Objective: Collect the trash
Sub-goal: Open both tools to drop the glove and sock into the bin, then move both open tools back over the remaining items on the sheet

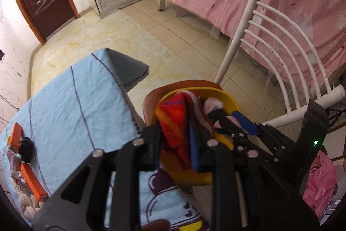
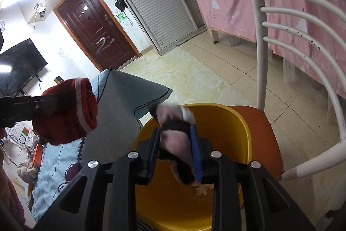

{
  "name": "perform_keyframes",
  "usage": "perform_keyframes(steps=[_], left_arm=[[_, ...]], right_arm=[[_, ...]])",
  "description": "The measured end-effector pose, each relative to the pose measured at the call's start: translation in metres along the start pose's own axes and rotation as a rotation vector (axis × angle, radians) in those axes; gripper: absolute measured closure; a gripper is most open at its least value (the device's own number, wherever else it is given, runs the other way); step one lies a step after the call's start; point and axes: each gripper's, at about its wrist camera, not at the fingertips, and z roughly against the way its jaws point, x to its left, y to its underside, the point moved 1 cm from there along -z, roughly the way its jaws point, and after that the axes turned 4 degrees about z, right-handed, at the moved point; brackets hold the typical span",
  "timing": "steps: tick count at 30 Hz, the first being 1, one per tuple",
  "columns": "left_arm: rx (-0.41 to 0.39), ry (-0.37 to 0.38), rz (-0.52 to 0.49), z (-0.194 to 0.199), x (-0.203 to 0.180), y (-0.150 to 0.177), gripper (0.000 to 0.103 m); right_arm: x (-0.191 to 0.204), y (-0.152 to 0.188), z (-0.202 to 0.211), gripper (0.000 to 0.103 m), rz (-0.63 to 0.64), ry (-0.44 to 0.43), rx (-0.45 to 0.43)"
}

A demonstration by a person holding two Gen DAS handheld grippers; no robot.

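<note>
the left gripper has its blue-padded fingers set narrowly apart with a red and orange striped sock between them, hanging over the yellow basin. the right gripper is clamped on a pink and black sock above the same basin (a few crumpled scraps lie inside). the basin sits on the orange seat of a white-barred chair, just beside the table's light blue cloth.

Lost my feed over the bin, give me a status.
Left gripper holding red sock over yellow bin. Right gripper holding pink-and-black sock above bin. Nothing blocking the drop.
</note>
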Motion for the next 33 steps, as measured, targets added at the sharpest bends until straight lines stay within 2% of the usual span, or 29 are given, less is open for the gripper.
perform_keyframes(steps=[2, 14, 19, 21, 23, 33], left_arm=[[-0.001, 0.008, 0.002, 0.001, -0.001, 0.0, 0.063], [-0.048, 0.039, 0.028, 0.031, 0.02, 0.0, 0.06], [-0.071, 0.049, 0.055, 0.048, 0.04, 0.004, 0.06], [-0.085, 0.033, 0.065, 0.056, 0.053, 0.008, 0.055], [-0.108, 0.02, 0.076, 0.065, 0.065, 0.011, 0.042], [-0.189, -0.023, 0.15, 0.109, 0.133, 0.032, 0.035]], right_arm=[[0.0, 0.0, 0.001, 0.079, -0.003, 0.0, -0.002], [0.019, -0.011, 0.014, 0.064, 0.026, 0.013, -0.02], [0.043, -0.019, 0.018, 0.05, 0.065, 0.007, -0.032], [0.052, -0.023, 0.019, 0.044, 0.083, 0.0, -0.032], [0.065, -0.026, 0.019, 0.04, 0.106, -0.009, -0.032], [0.137, -0.035, 0.017, 0.022, 0.211, -0.077, -0.043]])
